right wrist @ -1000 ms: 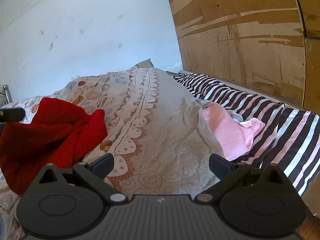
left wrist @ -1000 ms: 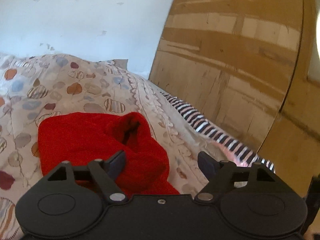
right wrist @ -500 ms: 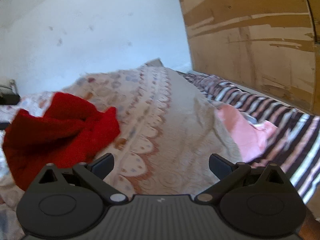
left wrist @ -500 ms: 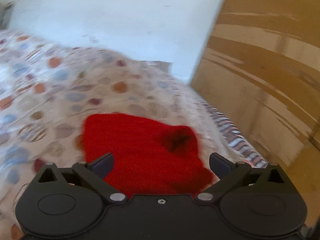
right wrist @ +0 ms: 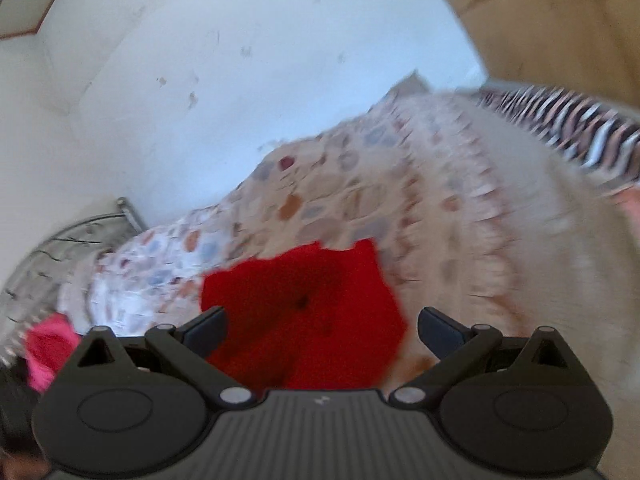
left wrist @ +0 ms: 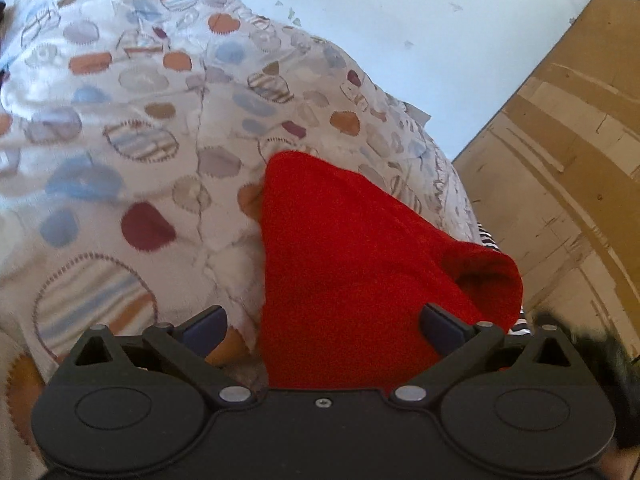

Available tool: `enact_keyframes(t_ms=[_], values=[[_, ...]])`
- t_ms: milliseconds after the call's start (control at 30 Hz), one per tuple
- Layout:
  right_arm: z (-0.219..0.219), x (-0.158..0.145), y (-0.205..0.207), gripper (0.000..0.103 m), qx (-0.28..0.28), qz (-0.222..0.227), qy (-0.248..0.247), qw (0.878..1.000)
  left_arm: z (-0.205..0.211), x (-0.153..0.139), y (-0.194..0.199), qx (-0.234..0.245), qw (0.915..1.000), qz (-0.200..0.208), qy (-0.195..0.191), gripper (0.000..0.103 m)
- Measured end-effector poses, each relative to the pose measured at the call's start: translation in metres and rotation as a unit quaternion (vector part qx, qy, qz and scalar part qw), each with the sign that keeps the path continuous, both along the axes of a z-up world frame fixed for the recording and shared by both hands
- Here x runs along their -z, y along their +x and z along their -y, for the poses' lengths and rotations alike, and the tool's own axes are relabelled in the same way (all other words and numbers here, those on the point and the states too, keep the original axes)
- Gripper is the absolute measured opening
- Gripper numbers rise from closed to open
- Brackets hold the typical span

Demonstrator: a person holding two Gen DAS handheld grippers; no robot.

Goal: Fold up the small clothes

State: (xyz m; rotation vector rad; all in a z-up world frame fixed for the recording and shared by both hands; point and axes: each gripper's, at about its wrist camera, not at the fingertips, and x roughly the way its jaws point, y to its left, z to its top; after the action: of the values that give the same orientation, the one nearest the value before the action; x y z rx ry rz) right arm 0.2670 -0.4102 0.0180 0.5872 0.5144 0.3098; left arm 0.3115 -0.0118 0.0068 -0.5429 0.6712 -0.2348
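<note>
On my left wrist view the left tongs [left wrist: 322,326] are spread wide with nothing between them, and the red garment [left wrist: 352,264] fills the centre and lower middle of the frame. It lies on the patterned quilt [left wrist: 132,128] of the bed, one rumpled opening bulging toward the right edge, and I cannot tell whether the fingertips [left wrist: 204,326] touch the cloth. A wooden panel [left wrist: 568,168] takes the right side, a white wall [left wrist: 420,16] the top.

My right wrist view is blurred. The right tongs [right wrist: 322,326] are likewise spread and empty, with the red garment [right wrist: 304,316] bunched at lower centre between and beyond them. A striped sheet [right wrist: 568,120] shows at upper right, and something pink [right wrist: 48,344] at lower left.
</note>
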Motion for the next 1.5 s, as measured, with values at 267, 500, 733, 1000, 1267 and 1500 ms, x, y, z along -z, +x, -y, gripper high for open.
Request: enact_keyframes(t_ms=[267,500,733,1000,1267,1500], values=[[-0.025,-0.002,0.083,0.078,-0.044,-0.067,0.004,0.997,0.011,0.025,-0.005,0.044,0.9989,-0.013,-0.01,0.102],[-0.036,0.0,0.094,0.021,-0.045,-0.065,-0.007,0.997,0.015,0.029,-0.006,0.05,0.9987,-0.011,-0.003,0.102],[-0.006,-0.019,0.041,0.017,0.002,0.029,-0.016,0.999,0.052,0.016,-0.009,0.093,0.9933,-0.003,0.069,0.102],[0.013,0.028,0.062,0.017,0.03,-0.039,-0.032,0.998,0.07,0.025,-0.004,0.104,0.9911,-0.012,0.081,0.102],[0.006,0.033,0.04,0.018,0.036,-0.017,-0.076,0.996,0.057,0.021,-0.005,0.107,0.9932,-0.012,0.044,0.102],[-0.007,0.024,0.032,0.018,0.019,0.002,-0.117,0.993,0.028,-0.01,-0.027,0.04,0.9953,0.087,0.012,0.102]])
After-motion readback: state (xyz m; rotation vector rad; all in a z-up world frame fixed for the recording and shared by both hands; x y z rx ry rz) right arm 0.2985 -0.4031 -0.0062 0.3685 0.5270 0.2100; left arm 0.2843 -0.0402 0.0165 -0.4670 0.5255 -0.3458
